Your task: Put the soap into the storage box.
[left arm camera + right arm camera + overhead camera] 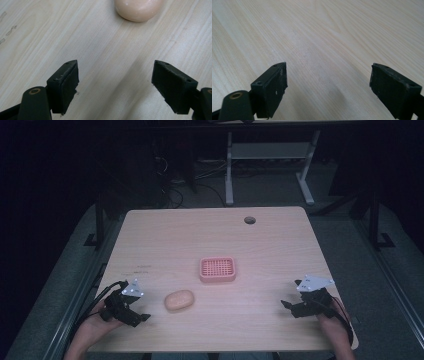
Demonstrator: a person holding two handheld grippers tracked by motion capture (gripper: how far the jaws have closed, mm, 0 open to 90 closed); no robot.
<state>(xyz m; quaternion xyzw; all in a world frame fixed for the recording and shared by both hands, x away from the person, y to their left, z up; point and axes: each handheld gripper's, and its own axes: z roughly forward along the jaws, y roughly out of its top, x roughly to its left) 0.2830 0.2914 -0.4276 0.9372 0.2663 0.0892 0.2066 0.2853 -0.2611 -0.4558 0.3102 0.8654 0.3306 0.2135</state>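
A pale wooden bench (280, 245) with rounded corners and fine straight grain carries two small things near its middle: a pink rectangular soap dish (217, 269) with a raised rim and a perforated grid floor, and, nearer the person and a little to the left of it, a smooth, rounded, peach-coloured bar of soap (179, 300), lying apart from the dish. A round cable hole (249, 220) sits near the far edge of the bench. Beyond it, on the dark floor, stand the white legs of another desk (229, 175) and a tangle of cables (172, 190). The left claw (140, 318), held in a hand (102, 325) at the near left corner, points toward the soap with bare wood between them; in the left gripper view its jaws stand wide apart, matte black blocks with scuffed edges, and the soap's rounded end (138, 9) lies ahead, just above the gap. The right claw (287, 304), held by the other hand (332, 322) near the right edge, is well apart from both things; in the right gripper view its jaws are likewise spread wide over bare, faintly scratched wood, gripping nothing.
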